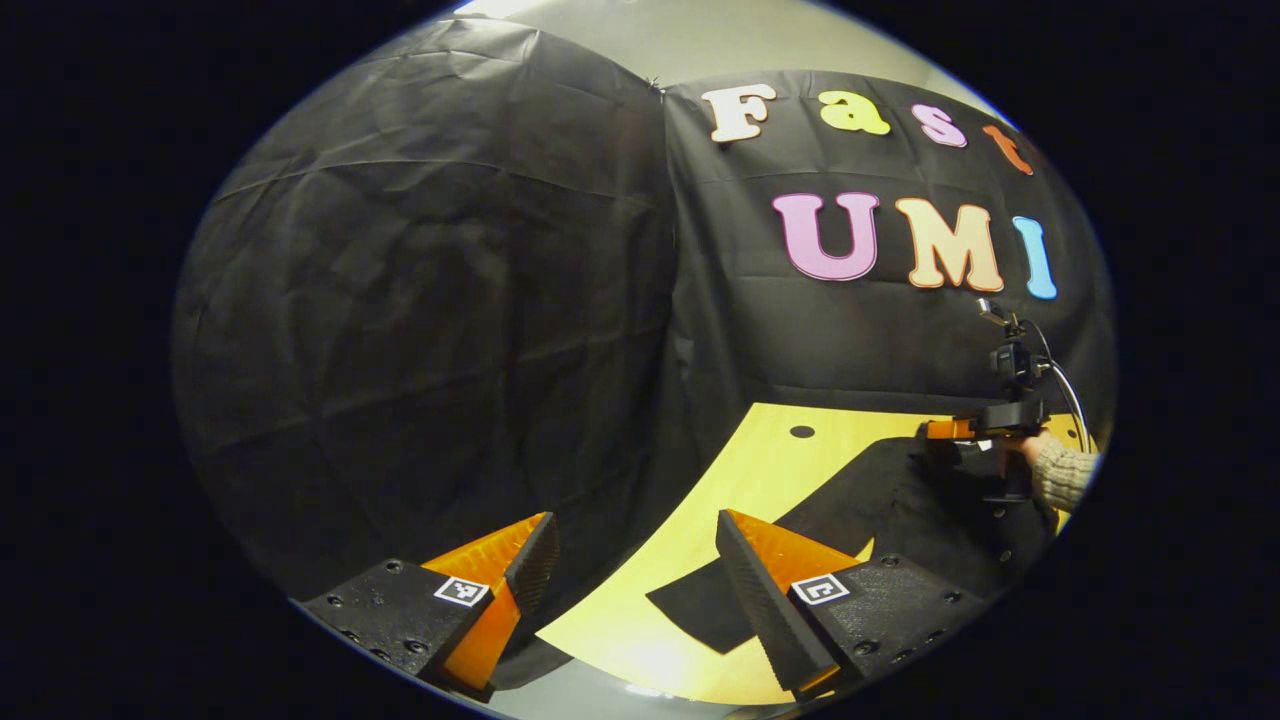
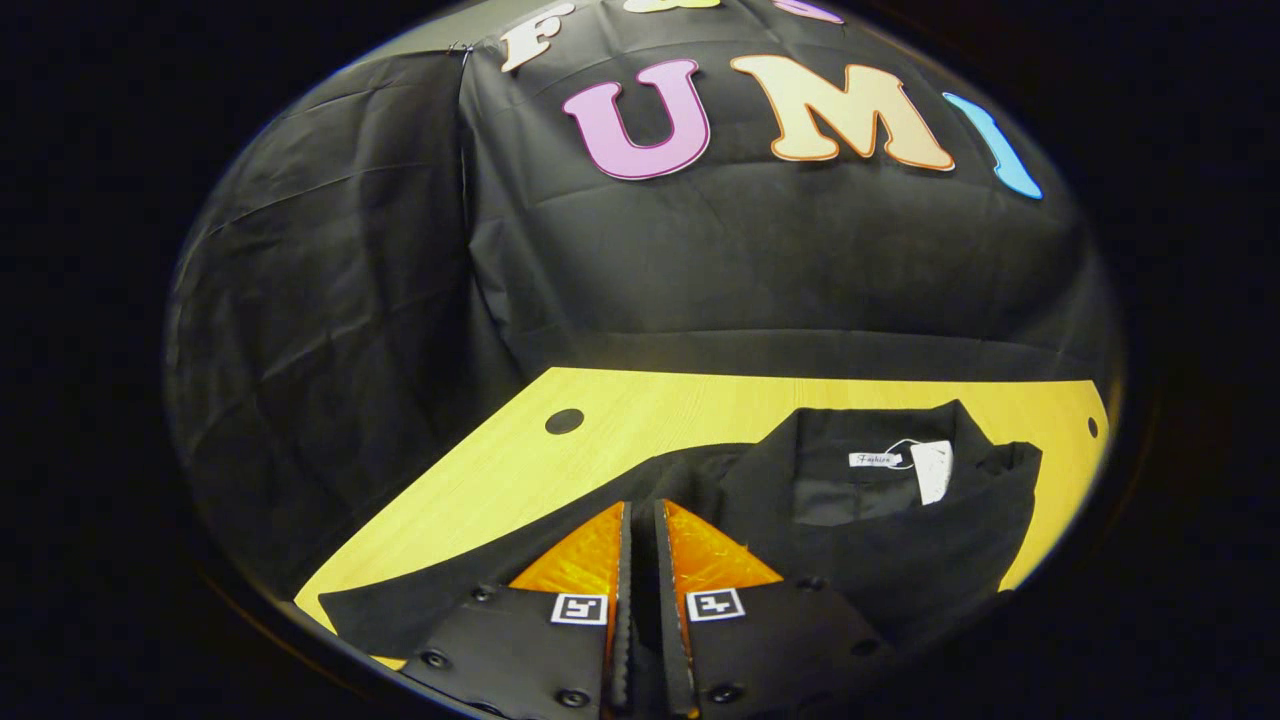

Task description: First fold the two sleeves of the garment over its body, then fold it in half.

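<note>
The black garment (image 2: 880, 540) lay spread on the yellow wooden table (image 2: 640, 410), collar and white neck tags (image 2: 915, 465) toward the far edge, one sleeve (image 1: 740, 590) stretched out flat toward the table's near corner. The left gripper (image 1: 635, 560) hung above that corner with its fingers wide apart, holding nothing. The right gripper (image 2: 640, 560) sat low over the garment with its fingers nearly together; whether cloth was pinched in the narrow slot between them could not be told. In the left gripper view the right gripper appeared farther off at the garment's far side, held by a hand in a knitted sleeve (image 1: 1060, 475). Probable risks: a shallow or missed pinch would let the sleeve slip mid-fold; gathering two layers would drag the body and skew the fold; the idle left gripper left the cloth unanchored against sliding.
</note>
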A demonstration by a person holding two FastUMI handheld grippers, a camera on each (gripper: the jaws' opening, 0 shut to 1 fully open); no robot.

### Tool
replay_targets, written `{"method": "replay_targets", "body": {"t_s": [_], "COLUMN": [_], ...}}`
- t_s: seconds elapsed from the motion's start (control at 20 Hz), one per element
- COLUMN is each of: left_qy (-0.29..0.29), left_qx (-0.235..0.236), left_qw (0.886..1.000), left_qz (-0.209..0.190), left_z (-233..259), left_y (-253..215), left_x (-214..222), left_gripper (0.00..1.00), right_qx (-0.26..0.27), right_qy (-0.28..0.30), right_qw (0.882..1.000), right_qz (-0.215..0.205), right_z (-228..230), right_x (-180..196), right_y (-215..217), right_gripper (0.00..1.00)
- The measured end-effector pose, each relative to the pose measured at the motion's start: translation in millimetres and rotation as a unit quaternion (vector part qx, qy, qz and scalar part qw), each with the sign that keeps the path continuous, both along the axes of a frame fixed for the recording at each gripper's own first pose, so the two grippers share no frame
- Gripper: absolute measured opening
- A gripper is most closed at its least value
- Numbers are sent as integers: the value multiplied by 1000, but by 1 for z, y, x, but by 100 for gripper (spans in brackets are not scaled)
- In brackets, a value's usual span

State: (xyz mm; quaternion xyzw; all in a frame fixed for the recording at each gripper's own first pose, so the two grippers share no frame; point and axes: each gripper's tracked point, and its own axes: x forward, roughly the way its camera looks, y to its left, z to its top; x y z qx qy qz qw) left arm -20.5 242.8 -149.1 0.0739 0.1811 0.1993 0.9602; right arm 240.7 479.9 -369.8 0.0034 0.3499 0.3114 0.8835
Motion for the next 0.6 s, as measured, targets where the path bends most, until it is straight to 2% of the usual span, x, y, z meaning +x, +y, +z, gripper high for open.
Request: {"method": "replay_targets", "body": {"t_s": [0.05, 0.1, 0.4, 0.45, 0.5, 0.55, 0.6], "left_qy": [0, 2, 9, 10, 13, 17, 19], "left_qx": [-3, -6, -18, -20, -21, -25, -28], "left_qw": [1000, 1000, 999, 999, 999, 998, 998], "left_qz": [-6, -11, -35, -39, -44, -49, -52], "left_z": [-3, -8, -30, -34, -39, -44, -49], "left_y": [-4, -8, -16, -17, -18, -21, -23], "left_x": [3, 7, 21, 22, 24, 27, 30], "left_gripper": [94, 92, 94, 94, 94, 91, 94], "right_qx": [-3, -1, -29, -28, -28, -27, -25], "right_qy": [0, 6, -4, -9, -12, -17, -21], "right_qw": [1000, 1000, 1000, 999, 999, 999, 999], "right_qz": [0, 3, -10, -13, -18, -24, -28], "right_z": [-2, -7, -13, -12, -8, -1, 5], "right_x": [0, -2, 0, 0, 2, 1, 0], "right_y": [-2, 2, -10, -13, -15, -19, -25], "right_gripper": [12, 20, 91, 92, 99, 95, 99]}}
